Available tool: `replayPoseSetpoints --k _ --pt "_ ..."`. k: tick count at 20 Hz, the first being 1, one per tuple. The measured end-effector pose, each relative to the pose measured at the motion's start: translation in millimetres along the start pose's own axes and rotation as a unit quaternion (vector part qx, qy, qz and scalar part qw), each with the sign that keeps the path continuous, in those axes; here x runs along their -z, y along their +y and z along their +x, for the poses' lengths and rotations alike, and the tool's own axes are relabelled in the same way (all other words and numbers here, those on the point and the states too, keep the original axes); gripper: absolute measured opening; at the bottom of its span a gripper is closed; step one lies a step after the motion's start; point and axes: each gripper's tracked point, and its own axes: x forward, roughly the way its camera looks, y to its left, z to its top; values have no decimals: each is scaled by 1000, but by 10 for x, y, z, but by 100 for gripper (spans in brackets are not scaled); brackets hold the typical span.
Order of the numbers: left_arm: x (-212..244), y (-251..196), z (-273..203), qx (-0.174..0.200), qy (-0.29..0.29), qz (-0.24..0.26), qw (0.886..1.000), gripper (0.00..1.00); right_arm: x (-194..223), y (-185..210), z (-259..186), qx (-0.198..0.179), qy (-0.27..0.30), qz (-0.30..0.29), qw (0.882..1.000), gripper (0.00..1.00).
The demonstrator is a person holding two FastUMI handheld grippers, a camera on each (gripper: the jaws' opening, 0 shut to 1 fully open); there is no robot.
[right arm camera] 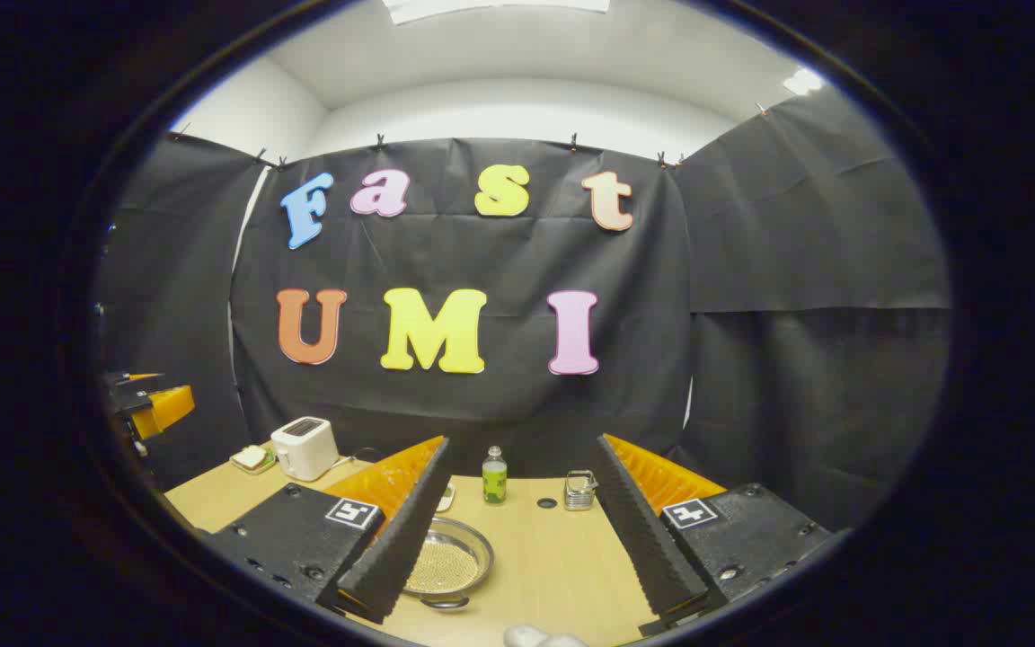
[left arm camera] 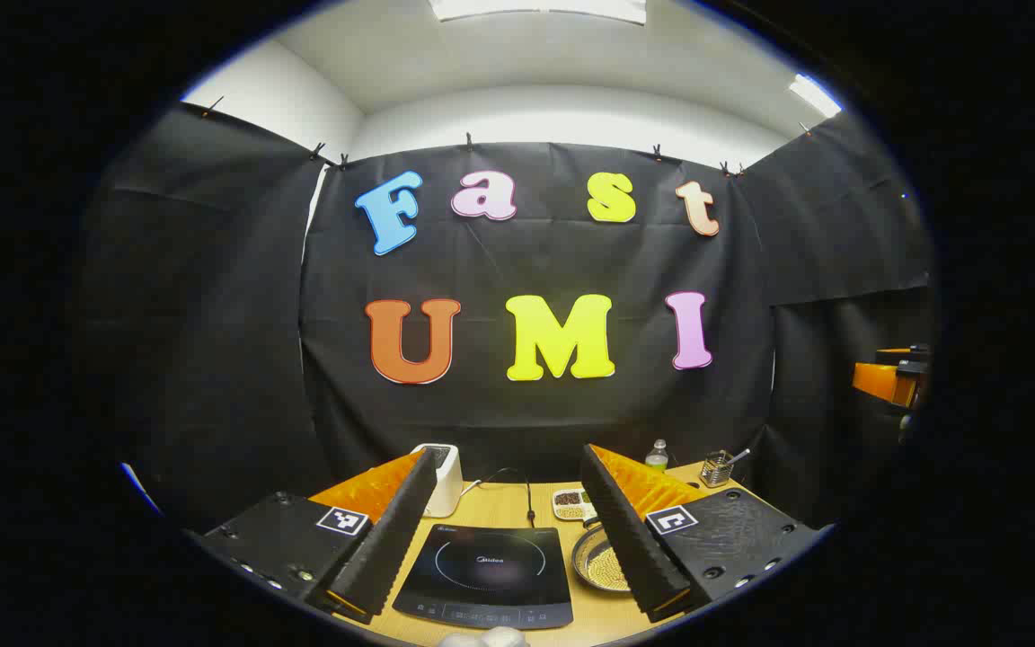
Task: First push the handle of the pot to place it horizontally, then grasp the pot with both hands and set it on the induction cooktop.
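Pot [right arm camera: 446,562], a shallow metal pan whose inside looks pale and speckled, rests on the counter [right arm camera: 553,566] just right of the induction cooktop [left arm camera: 486,575]; what the speckling is cannot be told. In the right gripper view a short dark handle stub shows at the pot's near rim, pointing toward the camera; its long axis is otherwise hard to judge. In the left gripper view the pot [left arm camera: 603,562] is partly hidden behind the left claw's right finger.

Left claw [left arm camera: 508,517]: fingers spread wide, grasping nothing, held above the cooktop. Right claw [right arm camera: 522,530]: likewise released and wide, with bare counter between its fingers, to the right of the pot.

Behind the cooktop stands a white toaster [left arm camera: 446,476], its cord trailing across the counter. Behind the pot lie a small divided dish [left arm camera: 571,503] holding dark and pale bits, a small bottle [right arm camera: 494,476] with green contents, and a wire-mesh holder [right arm camera: 579,491], which carries a utensil in the left gripper view. Bare counter lies right of the pot.
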Motion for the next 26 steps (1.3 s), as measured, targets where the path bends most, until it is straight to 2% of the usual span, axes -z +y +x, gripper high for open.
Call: replayPoseSetpoints --k 12,18,20,21,22,24,25,26 --pt "-116 5 -8 10 -13 9 1000 96 -3 78 -62 7 -4 -2 1000 98" --pt "-105 71 -23 1 -13 9 1000 96 40 137 2 -2 9 0 1000 98" --pt "-87 85 -22 -1 -11 6 1000 96 22 203 17 -13 11 1 1000 92" --pt "-84 102 -17 -3 -10 5 1000 96 13 231 18 -19 11 3 1000 81" --pt "-76 118 -12 -4 -9 5 1000 96 -3 245 32 -23 11 6 1000 75" --pt "-67 125 3 -5 -8 6 1000 96 50 227 61 -18 20 2 1000 36" --pt "-61 121 3 -4 -7 6 1000 96 66 258 63 -25 23 1 999 13" --pt "-57 125 6 -5 -7 6 1000 96 78 332 58 -36 28 2 999 5"
